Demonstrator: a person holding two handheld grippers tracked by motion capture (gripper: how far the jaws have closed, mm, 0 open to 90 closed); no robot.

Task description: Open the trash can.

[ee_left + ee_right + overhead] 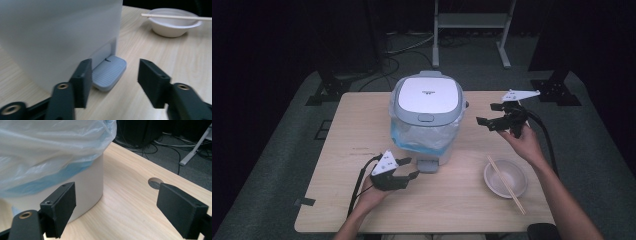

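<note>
Left tool [404, 167] spread wide, empty, near the ribbed grey pedal [110, 72] of a white bin [427, 107]. Right tool [494, 116] spread wide, empty, beside the bin's crinkled blue-and-clear liner [50, 150]. Pale bowl [505, 179] carries chopsticks [506, 184]. Light wood-grain tabletop [362, 120]; grey carpet [287, 145] with cables.

You have the table [362, 210] in front of you, with the bin [427, 117] standing at its middle, lid on top and a bag [424, 135] hanging out under the lid. Its pedal [428, 165] sticks out of the base toward you. Your left gripper [406, 167] sits just left of that pedal, near the bin's base. Your right gripper [490, 114] is held right of the bin. The bowl [505, 178] lies to the right, nearer you, with chopsticks [506, 185] laid across it
</note>
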